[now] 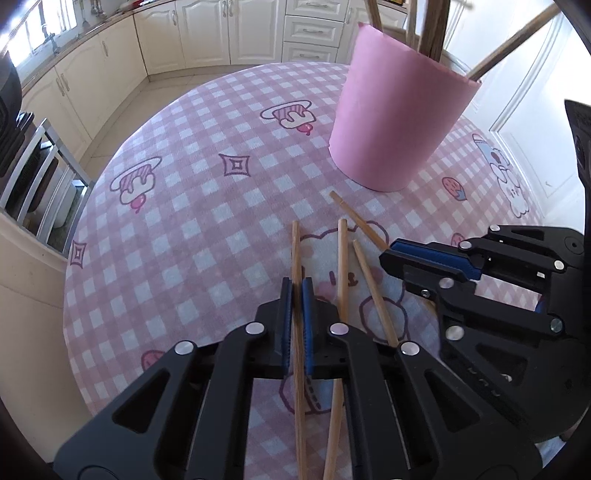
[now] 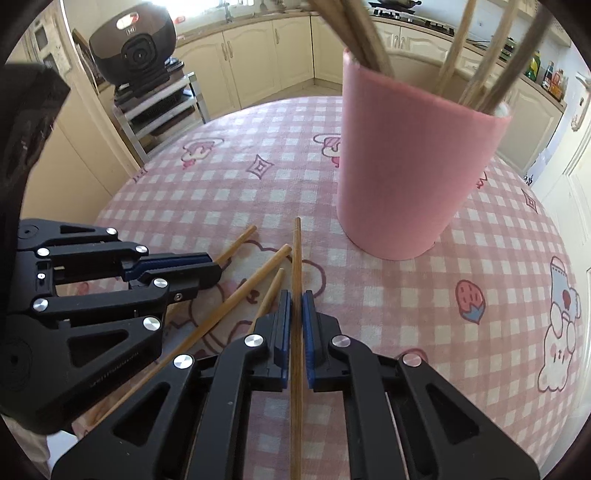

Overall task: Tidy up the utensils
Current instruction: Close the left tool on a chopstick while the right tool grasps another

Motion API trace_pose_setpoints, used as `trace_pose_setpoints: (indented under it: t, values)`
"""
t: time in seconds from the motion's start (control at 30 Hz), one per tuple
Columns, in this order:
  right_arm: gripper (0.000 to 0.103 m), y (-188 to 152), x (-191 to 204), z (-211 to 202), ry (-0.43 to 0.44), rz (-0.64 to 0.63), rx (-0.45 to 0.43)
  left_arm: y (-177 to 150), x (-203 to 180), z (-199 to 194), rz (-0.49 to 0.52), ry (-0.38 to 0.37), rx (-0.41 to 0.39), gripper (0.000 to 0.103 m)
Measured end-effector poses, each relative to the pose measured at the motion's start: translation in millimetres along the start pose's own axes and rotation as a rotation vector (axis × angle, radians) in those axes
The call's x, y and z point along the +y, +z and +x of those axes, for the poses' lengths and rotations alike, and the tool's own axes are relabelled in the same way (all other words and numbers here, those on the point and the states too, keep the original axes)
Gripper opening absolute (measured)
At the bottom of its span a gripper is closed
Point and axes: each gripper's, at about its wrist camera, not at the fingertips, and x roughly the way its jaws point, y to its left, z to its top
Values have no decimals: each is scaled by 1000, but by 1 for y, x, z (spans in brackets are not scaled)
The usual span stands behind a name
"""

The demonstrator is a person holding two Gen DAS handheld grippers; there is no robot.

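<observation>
Gripping one wooden chopstick (image 1: 296, 258) between its blue pads, the left hand-held gripper (image 1: 296, 291) points steeply down at the table (image 1: 184, 206), which is covered in a pink checked cloth. The right hand-held gripper (image 2: 296, 301) likewise has its jaws clamped on a second chopstick (image 2: 296, 251), whose tip reaches toward the pink cup (image 2: 410, 177). Two more loose chopsticks (image 1: 343, 266) lie on the cloth between the two grippers, crossing each other lower down. The cup stands upright on the table just beyond the chopstick tips and holds several more chopsticks leaning against its rim. Cream kitchen cabinets (image 1: 207, 33) line the background.
</observation>
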Motion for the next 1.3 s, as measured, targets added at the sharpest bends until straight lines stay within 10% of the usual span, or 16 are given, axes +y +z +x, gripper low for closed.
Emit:
trace_pose_setpoints:
  t: [0.3,0.77,0.93,1.1,1.3]
  values:
    - [5,0,3,-59,50,13,-141,0,-7,-59,9,-47,-104,6]
    - [5,-12,-2,-47,51,27,-82,-4,-2,-23,-3,29,12,8]
    - [5,-14,-5,-39,58,32,-65,-3,0,-13,-7,55,7,48]
    - [5,-17,-10,-33,63,42,-52,-2,-2,-2,4,50,26,45]
    - [5,-15,-11,-30,64,44,-50,-6,-19,4,85,72,21,15]
